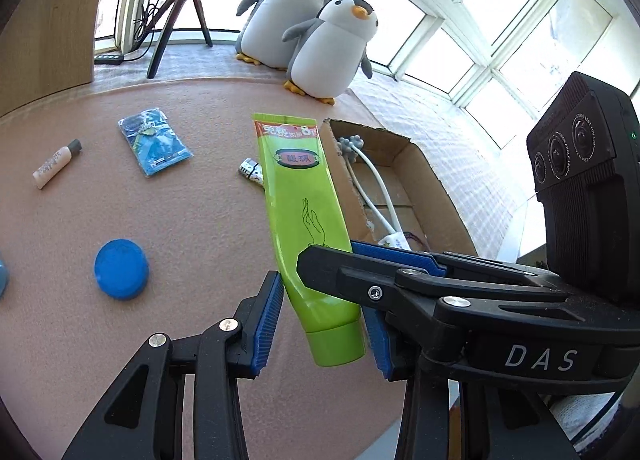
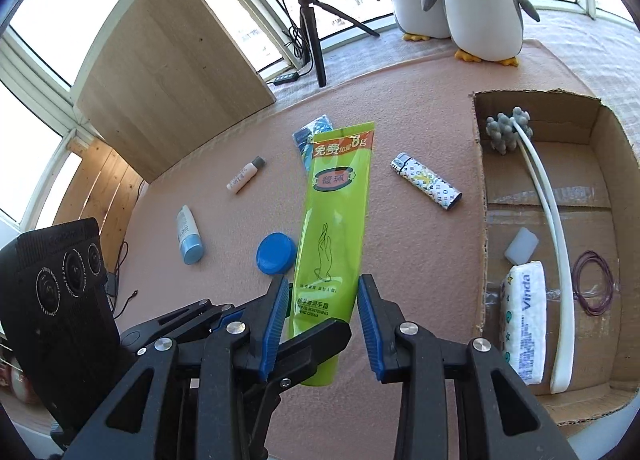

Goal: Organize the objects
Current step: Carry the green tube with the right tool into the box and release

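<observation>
Blue-padded, the left gripper (image 1: 322, 300) closes on the green tube (image 1: 300, 188) near its cap, pads touching both edges. It seems to carry the tube, which hangs tilted above the table (image 1: 200, 220), crimped end pointing away. The right gripper (image 2: 324, 284) brackets the same tube higher up. Its pads sit so close to the edges that I cannot tell whether they press or merely flank.

This looks like a hand-over on the way to the box (image 2: 482, 188), just right of the tube. To do it well, the right pads should pinch firmly before the left ones let go. Then the tube should be laid flat on bare cardboard, clear of what already lies there.

From the right wrist, a left finger hides part of the tube's cap end, and the tube covers most of the packet (image 1: 154, 146). From the left wrist, the lighter (image 2: 426, 185) peeks out only partly, and the right gripper hides the box's near end.
</observation>
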Demonstrator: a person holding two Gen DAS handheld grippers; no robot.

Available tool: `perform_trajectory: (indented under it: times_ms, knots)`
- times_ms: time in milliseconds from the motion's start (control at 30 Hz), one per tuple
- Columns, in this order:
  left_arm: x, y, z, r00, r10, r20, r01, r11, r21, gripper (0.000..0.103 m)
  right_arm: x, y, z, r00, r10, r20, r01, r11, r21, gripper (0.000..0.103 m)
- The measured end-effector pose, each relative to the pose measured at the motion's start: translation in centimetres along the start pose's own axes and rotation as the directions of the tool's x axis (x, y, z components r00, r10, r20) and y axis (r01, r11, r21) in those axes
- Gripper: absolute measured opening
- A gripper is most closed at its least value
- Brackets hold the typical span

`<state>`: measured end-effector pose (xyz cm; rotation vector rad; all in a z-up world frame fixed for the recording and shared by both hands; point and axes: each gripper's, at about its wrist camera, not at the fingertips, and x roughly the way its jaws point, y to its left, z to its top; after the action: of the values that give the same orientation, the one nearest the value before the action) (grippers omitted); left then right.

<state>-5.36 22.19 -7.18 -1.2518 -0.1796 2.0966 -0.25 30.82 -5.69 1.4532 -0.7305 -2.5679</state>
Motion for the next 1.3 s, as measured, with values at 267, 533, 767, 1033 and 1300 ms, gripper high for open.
perform_trajectory:
  times_ms: [267,533,767,1033,1300]
  knots:
    - [4.1,-6.6,1.2,0.998,-0.063,-0.029,0.065,0.995,0.071,0.043,-4.1,-5.7,-0.2,0.996,-0.059,0.061,0.054,0.996,0.076,0.033]
    - [7.5,-11.7,1.9,0.993,-0.101,-0.054,0.108,0.986,0.127,0.043,-6.7,-10.1,-0.3,0.990,-0.112,0.090,0.100,0.987,0.126,0.033]
    - [8.9,-13.5,2.2,0.992,-0.108,-0.066,0.117,0.982,0.151,0.043,-7.6,-11.9,-0.3,0.987,-0.127,0.095,0.113,0.984,0.139,0.033]
    - [8.5,-12.7,2.3,0.994,-0.091,-0.062,0.100,0.984,0.146,0.049,-7.6,-12.3,-0.2,0.985,-0.150,0.089,0.135,0.979,0.151,0.050]
    - [5.9,-9.2,2.3,0.998,-0.048,-0.033,0.051,0.993,0.109,0.049,-6.6,-9.7,0.6,0.990,-0.102,0.094,0.091,0.989,0.120,0.050]
